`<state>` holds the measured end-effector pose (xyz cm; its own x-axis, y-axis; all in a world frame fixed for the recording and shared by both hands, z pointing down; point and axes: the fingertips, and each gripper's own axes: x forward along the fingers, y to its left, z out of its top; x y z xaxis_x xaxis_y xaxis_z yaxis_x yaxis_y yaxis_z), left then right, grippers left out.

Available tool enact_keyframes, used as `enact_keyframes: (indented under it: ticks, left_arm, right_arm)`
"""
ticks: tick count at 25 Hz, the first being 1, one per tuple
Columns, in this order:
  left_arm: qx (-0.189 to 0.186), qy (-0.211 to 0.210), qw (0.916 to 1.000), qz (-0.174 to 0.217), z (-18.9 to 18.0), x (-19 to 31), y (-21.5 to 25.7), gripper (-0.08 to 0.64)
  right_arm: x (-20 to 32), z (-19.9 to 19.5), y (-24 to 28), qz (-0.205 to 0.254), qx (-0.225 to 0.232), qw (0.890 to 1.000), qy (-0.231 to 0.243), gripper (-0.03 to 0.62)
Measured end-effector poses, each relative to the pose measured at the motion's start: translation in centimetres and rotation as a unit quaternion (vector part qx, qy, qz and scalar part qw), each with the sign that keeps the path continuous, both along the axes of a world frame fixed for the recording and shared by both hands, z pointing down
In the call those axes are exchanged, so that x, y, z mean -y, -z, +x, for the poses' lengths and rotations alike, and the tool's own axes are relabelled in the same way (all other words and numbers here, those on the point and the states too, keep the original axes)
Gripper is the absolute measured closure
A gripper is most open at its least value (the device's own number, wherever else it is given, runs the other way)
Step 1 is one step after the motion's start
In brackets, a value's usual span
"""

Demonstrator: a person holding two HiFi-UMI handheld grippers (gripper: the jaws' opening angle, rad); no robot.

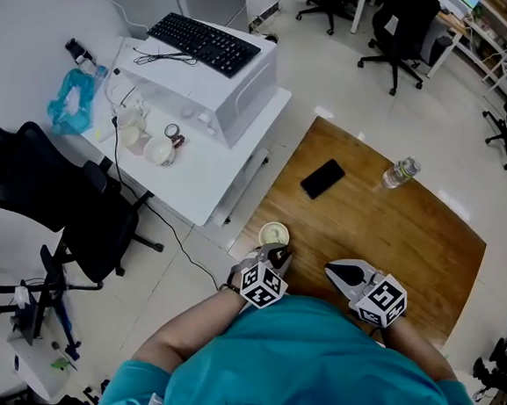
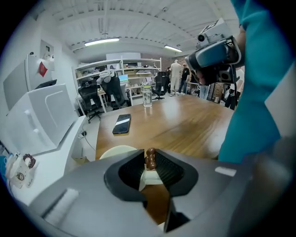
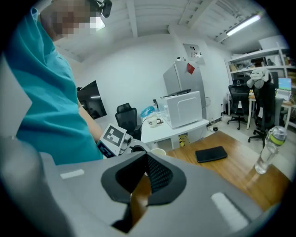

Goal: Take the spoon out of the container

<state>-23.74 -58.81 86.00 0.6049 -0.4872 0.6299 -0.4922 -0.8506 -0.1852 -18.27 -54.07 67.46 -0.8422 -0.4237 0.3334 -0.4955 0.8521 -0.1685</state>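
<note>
Our left tool pinches the spoon by its knobbed handle, probably light, stiff and slippery; our right tool is closed, empty.

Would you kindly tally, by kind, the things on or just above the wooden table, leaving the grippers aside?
Phone: 1
Water bottle: 1
Container: 1
Spoon: 1
Total: 4
</note>
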Motion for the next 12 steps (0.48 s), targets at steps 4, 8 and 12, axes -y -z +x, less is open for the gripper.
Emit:
enact_keyframes:
  ticks: [4,8,12]
  left_arm:
    - [-0.048,0.008,0.9988,-0.004,-0.6,0.6,3.9,0.515]
    - [-0.185,0.039,0.9815,-0.033,-3.1,0.7,12.6,0.518]
    - [-0.317,0.077,0.9431,-0.064,-7.4,0.2,19.9,0.518]
  right_arm:
    - [1.0,0.6,0.5,-0.004,0.007,1.000,-0.006,0.591]
    - [0.5,0.6,2.5,-0.001,0.014,1.000,-0.008,0.591]
    - [-0.4,0.0,4.7,0.010,0.024,0.999,-0.019,0.591]
